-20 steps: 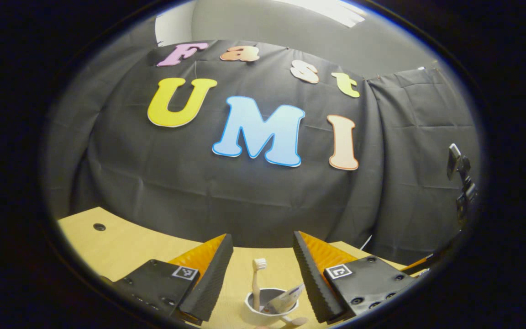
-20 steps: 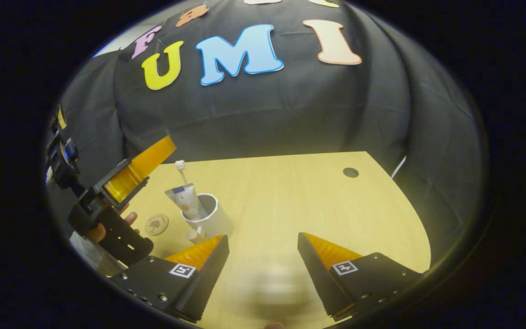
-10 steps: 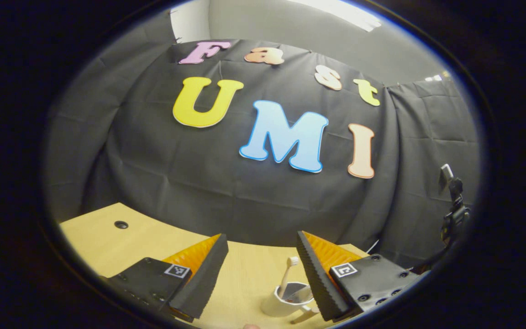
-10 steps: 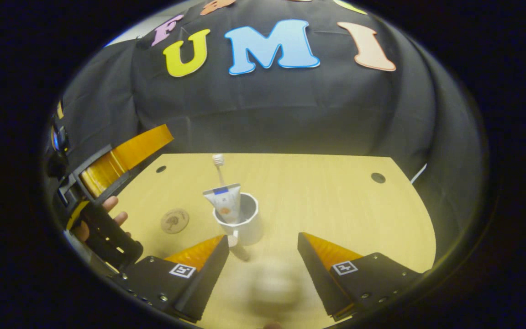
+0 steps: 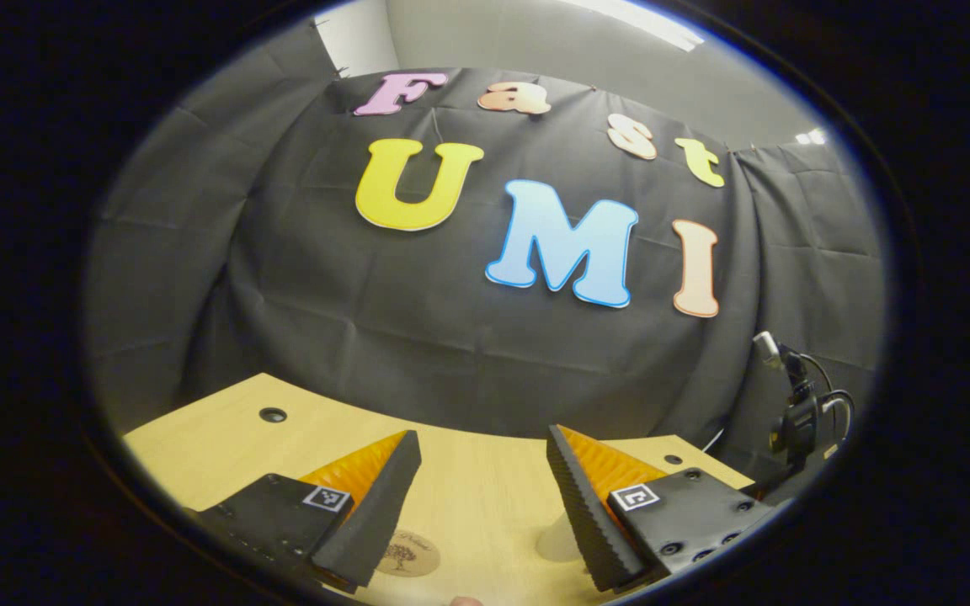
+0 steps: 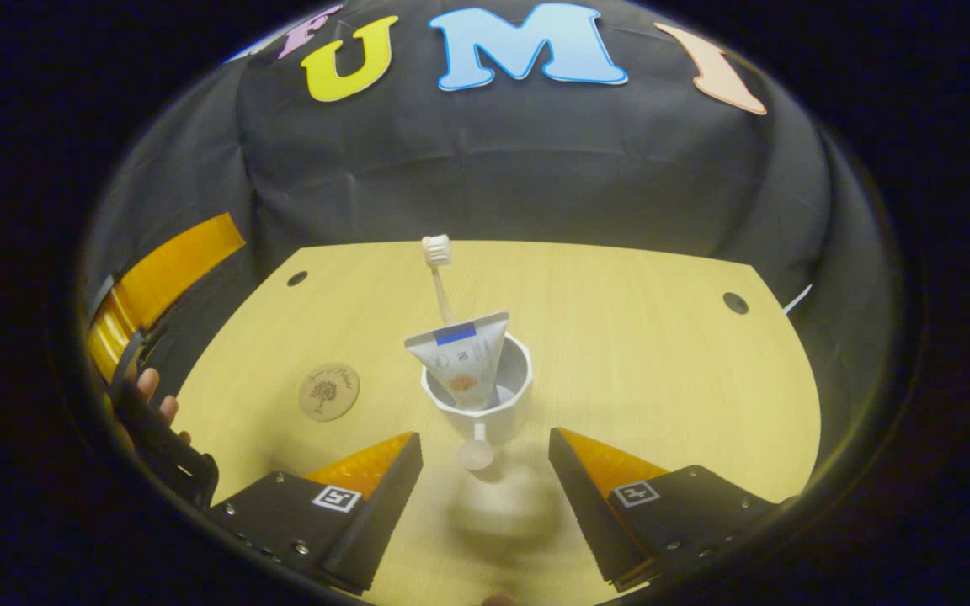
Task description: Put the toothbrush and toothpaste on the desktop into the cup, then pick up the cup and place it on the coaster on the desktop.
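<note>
Cup (image 6: 478, 401) now centred ahead, both claws apart, yellow desktop (image 6: 620, 353), coaster (image 6: 329, 391) left.

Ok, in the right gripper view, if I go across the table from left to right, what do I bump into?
Left gripper → coaster → cup holding the toothpaste and toothbrush → small hole in the desk.

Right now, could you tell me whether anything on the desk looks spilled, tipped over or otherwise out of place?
Nothing stands out. The cup stands upright on the desk with the toothbrush and toothpaste leaning inside it. The coaster lies flat, apart from the cup, with nothing on it. No spill shows.
</note>
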The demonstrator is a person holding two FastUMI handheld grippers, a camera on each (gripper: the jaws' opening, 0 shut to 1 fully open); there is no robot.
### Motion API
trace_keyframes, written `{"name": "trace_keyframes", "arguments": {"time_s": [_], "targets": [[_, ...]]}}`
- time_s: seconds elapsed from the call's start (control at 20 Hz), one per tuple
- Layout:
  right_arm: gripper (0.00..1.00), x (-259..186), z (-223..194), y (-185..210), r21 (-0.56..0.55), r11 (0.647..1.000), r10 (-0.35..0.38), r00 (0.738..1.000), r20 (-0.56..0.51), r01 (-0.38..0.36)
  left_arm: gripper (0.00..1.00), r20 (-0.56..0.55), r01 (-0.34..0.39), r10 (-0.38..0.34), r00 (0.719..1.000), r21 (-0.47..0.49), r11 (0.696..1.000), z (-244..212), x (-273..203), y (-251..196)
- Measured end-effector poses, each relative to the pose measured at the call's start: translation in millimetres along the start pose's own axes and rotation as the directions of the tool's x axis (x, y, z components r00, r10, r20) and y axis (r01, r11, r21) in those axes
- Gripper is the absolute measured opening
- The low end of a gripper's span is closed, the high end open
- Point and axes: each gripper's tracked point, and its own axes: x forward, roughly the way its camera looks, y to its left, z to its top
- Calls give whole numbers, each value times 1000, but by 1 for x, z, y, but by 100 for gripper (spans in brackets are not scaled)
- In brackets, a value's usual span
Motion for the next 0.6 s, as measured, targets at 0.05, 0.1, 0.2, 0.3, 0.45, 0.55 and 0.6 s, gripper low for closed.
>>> {"name": "trace_keyframes", "arguments": {"time_s": [0.05, 0.1, 0.2, 0.3, 0.45, 0.55, 0.6], "targets": [[93, 5, -1, 2, 4, 1000, 3, 1000, -17, -3, 96, -5, 0, 0, 1000, -2, 1000, 0, -3, 3], [93, 10, -3, 4, 8, 1000, 3, 999, -36, -3, 96, -11, 2, -2, 1000, -4, 1000, -1, -6, 5], [93, 18, -8, 3, 19, 1000, -6, 997, -80, 8, 96, -25, 6, -7, 1000, -4, 1000, -3, -8, 7], [93, 27, -12, 3, 30, 999, -13, 992, -129, 17, 96, -39, 12, -12, 999, -7, 1000, -7, -10, 8], [93, 38, -19, 0, 37, 999, -24, 979, -203, 33, 96, -64, 28, -29, 998, -20, 999, -15, -13, 4], [93, 43, -23, -3, 22, 999, -37, 970, -242, 44, 100, -78, 32, -33, 996, -19, 999, -19, -12, 4], [93, 45, -25, -4, 12, 999, -46, 965, -259, 51, 96, -84, 34, -35, 996, -17, 999, -21, -11, 4]]}}
